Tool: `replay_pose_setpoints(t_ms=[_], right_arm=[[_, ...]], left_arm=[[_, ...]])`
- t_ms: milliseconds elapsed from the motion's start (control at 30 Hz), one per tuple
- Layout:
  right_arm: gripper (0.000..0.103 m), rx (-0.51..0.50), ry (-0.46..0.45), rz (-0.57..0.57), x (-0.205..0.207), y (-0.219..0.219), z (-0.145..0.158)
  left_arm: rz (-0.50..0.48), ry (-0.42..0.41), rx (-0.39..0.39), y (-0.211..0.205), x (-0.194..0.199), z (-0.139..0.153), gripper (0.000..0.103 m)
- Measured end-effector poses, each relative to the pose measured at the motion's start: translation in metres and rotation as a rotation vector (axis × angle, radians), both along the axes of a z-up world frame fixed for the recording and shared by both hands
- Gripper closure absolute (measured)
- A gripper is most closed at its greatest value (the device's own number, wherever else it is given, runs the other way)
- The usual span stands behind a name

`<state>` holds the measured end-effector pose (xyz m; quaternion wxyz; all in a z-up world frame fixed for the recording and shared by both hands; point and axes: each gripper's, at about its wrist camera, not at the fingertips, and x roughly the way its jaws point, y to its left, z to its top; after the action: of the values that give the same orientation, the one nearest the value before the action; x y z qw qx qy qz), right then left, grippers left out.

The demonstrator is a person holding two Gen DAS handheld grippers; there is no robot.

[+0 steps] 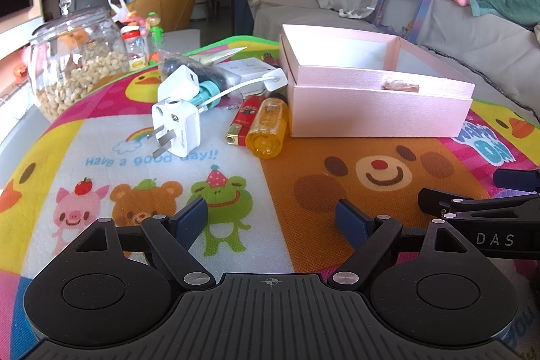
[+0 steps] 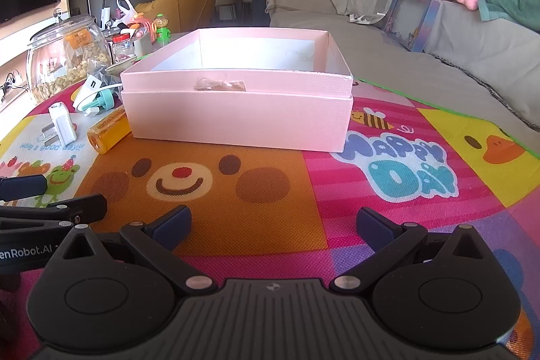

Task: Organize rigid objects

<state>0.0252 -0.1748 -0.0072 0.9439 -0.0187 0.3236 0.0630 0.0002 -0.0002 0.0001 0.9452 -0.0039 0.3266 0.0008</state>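
An open pink box [image 1: 378,110] [image 2: 236,117] stands on a cartoon play mat, its inside bare as far as I can see. Left of it lie an amber bottle [image 1: 268,132] [image 2: 108,130] on its side, a red lighter [image 1: 243,120], a white plug adapter [image 1: 175,127] [image 2: 62,123], and a white charger with cable [image 1: 179,83] over a teal piece. My left gripper [image 1: 271,221] hovers open above the mat, well short of the pile. My right gripper [image 2: 273,225] is open too, facing the box front. Nothing sits between either pair of fingers.
A glass jar of nuts [image 1: 74,63] [image 2: 64,59] stands at the mat's left edge with small bottles and toys behind it. A grey sofa [image 1: 472,36] with plush toys runs along the right. The right gripper's body [image 1: 479,211] shows beside my left one.
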Motion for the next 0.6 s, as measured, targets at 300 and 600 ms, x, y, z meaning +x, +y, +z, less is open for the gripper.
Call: replay_pose_setpoints(t_ms=[300, 600], right_arm=[[0.000, -0.001, 0.000, 0.000, 0.0001, 0.0004, -0.0001], [0.000, 0.005, 0.004, 0.001, -0.0002, -0.0002, -0.0004]], left_arm=[[0.000, 0.000, 0.000, 0.0004, -0.0007, -0.0002, 0.016], [0.000, 0.000, -0.001, 0.0015, -0.0022, -0.0005, 0.016]])
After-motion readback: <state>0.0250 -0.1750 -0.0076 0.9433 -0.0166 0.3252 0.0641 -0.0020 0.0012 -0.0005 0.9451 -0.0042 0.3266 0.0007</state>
